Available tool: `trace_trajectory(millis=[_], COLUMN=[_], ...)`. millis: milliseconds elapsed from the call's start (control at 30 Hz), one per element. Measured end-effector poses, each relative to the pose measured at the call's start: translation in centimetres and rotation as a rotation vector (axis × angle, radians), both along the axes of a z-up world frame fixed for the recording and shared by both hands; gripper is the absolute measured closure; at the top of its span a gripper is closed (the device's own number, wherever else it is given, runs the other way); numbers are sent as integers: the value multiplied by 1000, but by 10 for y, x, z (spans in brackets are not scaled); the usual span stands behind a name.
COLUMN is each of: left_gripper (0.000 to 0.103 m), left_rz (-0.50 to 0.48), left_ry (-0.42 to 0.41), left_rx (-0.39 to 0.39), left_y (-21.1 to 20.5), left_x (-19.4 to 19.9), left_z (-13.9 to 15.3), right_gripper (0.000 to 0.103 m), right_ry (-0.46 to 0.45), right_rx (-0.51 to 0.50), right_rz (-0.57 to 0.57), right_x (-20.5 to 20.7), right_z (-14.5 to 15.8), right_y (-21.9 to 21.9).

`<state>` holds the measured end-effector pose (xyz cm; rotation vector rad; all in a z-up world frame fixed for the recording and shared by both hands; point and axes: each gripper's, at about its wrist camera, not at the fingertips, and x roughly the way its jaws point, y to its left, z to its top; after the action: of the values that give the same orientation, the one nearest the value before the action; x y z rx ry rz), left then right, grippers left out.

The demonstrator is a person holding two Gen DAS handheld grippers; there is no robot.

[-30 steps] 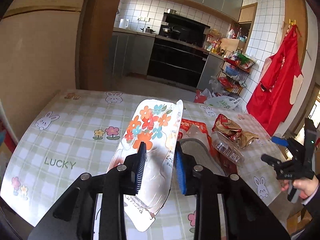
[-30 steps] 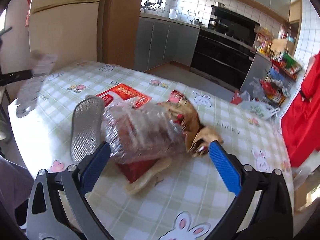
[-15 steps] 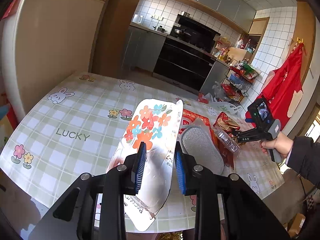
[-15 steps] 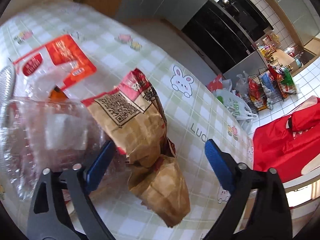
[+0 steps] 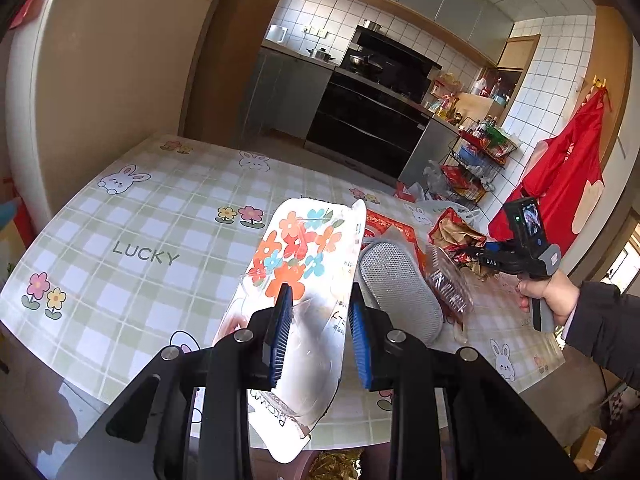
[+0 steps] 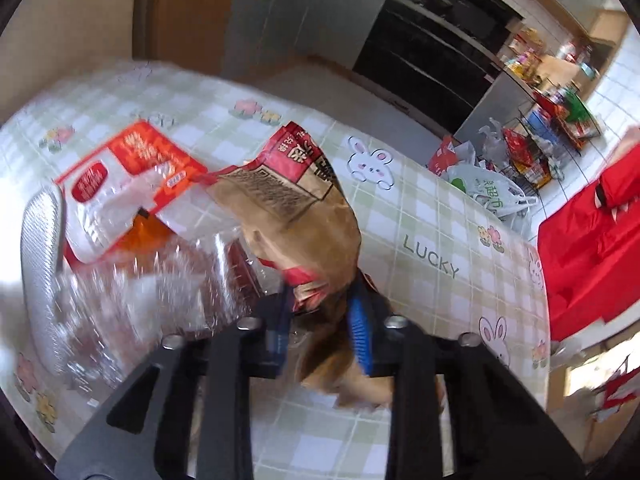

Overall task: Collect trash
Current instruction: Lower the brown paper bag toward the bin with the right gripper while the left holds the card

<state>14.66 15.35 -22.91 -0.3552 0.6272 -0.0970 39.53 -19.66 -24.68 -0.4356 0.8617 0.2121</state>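
My left gripper (image 5: 318,312) is shut on a flat flowered plastic wrapper (image 5: 298,276) and holds it above the near edge of the checked table (image 5: 144,216). My right gripper (image 6: 322,312) is shut on a crumpled brown and red paper bag (image 6: 292,200) on the table. It also shows in the left wrist view (image 5: 456,236), with the right gripper's body (image 5: 516,256) in a hand beside it. A clear plastic clamshell (image 6: 136,296) lies left of the bag. A red and white packet (image 6: 132,176) lies behind it.
A grey mesh slipper-shaped piece (image 5: 396,284) lies by the clamshell. A fridge (image 5: 100,92) stands left. A wire rack with bags (image 5: 476,160) and a red apron (image 5: 560,176) stand beyond the table's far right. Something gold (image 5: 336,466) shows below the table edge.
My right gripper has come down and closed on the brown paper bag; it was open before. My left gripper keeps the flowered wrapper and has pulled back and up a little.
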Motion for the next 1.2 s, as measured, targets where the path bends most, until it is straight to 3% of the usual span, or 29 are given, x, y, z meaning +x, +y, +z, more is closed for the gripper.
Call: trace_trajectory(millis=[233,400,767,933,1200], left_gripper=[75,75,75,75,75], left_rz=[28,8,-49,-70,-87], left_ry=[-8,-22,-71,-96,-138], left_rx=[-83,-62,-35,-14,-28], left_y=[-6,-18,-40,-50,-60], left_x=[-11,-20,-50,-77,-125], left_z=[1,10,46,63,79], right_gripper=[80,80,80,80,80], right_ry=[-118,-170,-236,-171,-116], right_rx=[224,410,553,649,632], right_rz=[-129,-192,-67,-68,-2], right_x=[-43,-76,-206,-261,-323], right_z=[29,51,81,83,77], right_y=[-28,-46,-37,-42,-26])
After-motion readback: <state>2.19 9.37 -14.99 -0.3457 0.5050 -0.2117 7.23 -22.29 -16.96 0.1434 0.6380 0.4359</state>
